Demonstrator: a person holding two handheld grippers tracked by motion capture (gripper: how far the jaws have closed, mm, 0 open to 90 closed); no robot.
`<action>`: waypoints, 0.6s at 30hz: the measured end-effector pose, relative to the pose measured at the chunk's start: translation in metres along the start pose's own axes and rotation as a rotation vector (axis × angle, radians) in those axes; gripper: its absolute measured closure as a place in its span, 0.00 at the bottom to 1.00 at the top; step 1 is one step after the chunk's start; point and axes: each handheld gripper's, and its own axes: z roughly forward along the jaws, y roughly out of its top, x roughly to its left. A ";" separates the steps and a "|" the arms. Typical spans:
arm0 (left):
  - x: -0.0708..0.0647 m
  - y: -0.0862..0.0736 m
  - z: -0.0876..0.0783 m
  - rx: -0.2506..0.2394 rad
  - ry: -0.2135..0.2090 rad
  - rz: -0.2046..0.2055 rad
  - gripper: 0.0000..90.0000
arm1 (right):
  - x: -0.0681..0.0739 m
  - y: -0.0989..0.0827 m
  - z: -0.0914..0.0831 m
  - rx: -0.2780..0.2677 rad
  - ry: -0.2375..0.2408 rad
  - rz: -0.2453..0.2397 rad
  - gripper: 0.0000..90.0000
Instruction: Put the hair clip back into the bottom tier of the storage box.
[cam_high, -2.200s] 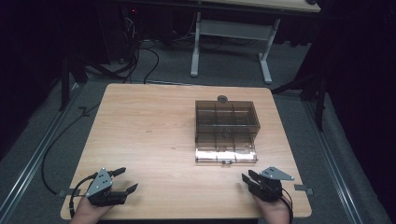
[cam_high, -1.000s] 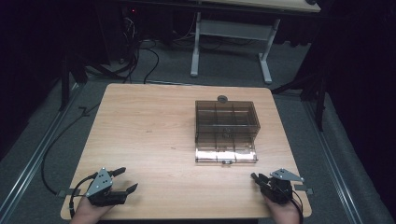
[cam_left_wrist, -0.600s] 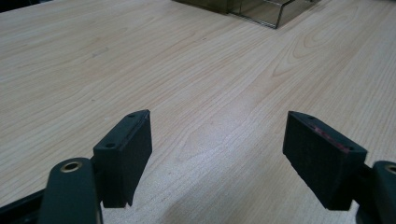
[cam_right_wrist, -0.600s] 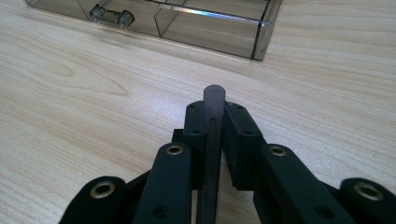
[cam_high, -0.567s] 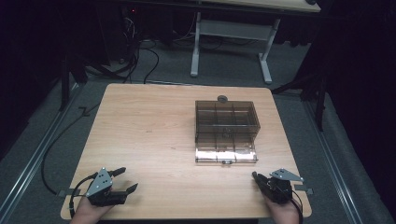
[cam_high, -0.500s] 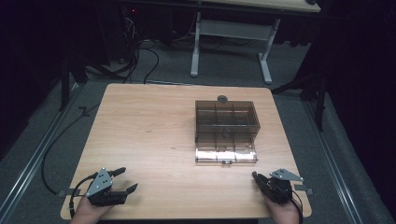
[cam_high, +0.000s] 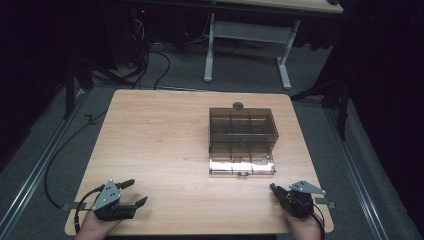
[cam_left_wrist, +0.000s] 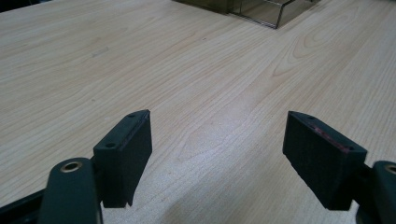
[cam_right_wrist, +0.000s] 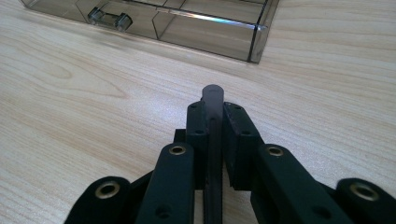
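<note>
1. The thin dark strip (cam_right_wrist: 213, 100) is sitting upright between the pads of the right gripper (cam_high: 274, 188), its rounded tip poking just past the fingertips.
2. That gripper's jaws have just been closing and are now clamping the strip. The grip appears meant to steady it as a probe.
3. The smoky compartment box (cam_right_wrist: 205, 28) is lying ahead of the right gripper, near but apart. Its latch (cam_right_wrist: 109, 18) is facing the tool, probably so the box can be worked from this side.
4. The left gripper (cam_left_wrist: 217, 140) is resting with its jaws spread wide and holding nothing. The box is sitting well ahead of it and to its right.
5. The table (cam_high: 160, 140) is carrying everything, and a small round knob (cam_high: 238, 105) is lying just beyond the box.
</note>
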 end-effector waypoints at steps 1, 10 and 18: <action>0.000 0.000 0.000 0.000 0.000 0.000 0.27 | 0.000 0.000 0.000 -0.003 -0.002 -0.001 0.91; 0.000 0.000 0.000 0.001 0.001 0.000 0.27 | 0.008 0.004 -0.003 -0.018 0.005 -0.033 0.91; 0.000 0.000 0.000 0.002 0.002 0.001 0.27 | 0.026 0.009 0.001 -0.018 0.045 -0.077 0.91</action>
